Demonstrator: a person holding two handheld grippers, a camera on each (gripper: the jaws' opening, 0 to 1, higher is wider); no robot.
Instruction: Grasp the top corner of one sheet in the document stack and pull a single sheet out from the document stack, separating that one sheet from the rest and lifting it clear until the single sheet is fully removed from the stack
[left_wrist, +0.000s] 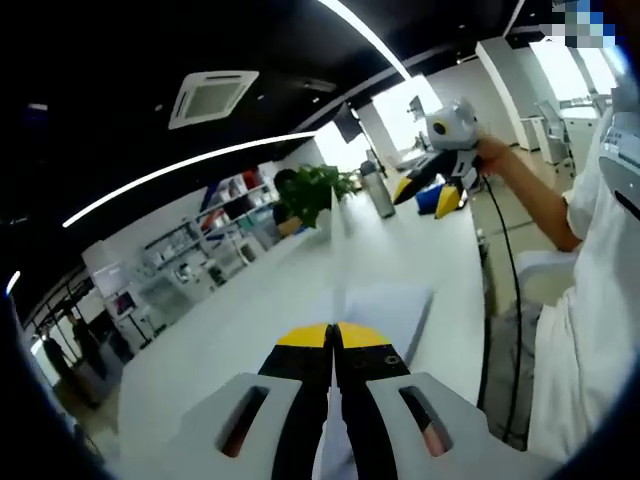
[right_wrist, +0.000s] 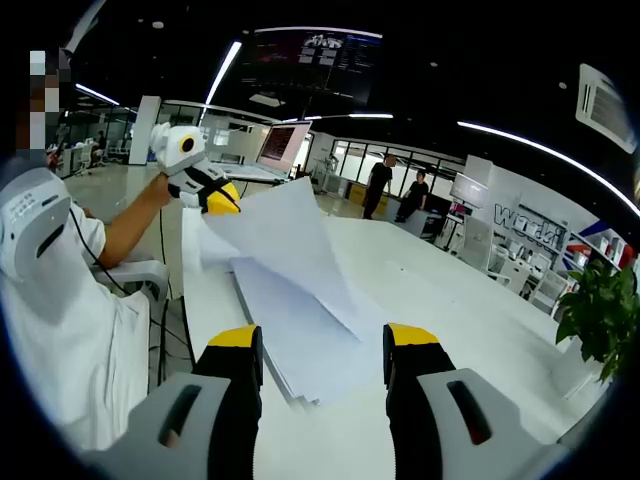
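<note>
In the left gripper view, our left gripper (left_wrist: 332, 335) is clamped on a sheet (left_wrist: 335, 455), raised over the document stack (left_wrist: 385, 305). In the right gripper view, our right gripper (right_wrist: 320, 345) gapes empty above the stack (right_wrist: 300, 350); there the sheet (right_wrist: 290, 235) hangs curling.

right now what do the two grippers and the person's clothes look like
Each gripper has pale grey moulded jaws with slotted cut-outs, black inner faces and yellow tips: left gripper, right gripper. Seen from outside, the right gripper has a rounded light grey head and a black cable trailing down. The person wears a white short-sleeved shirt.
</note>
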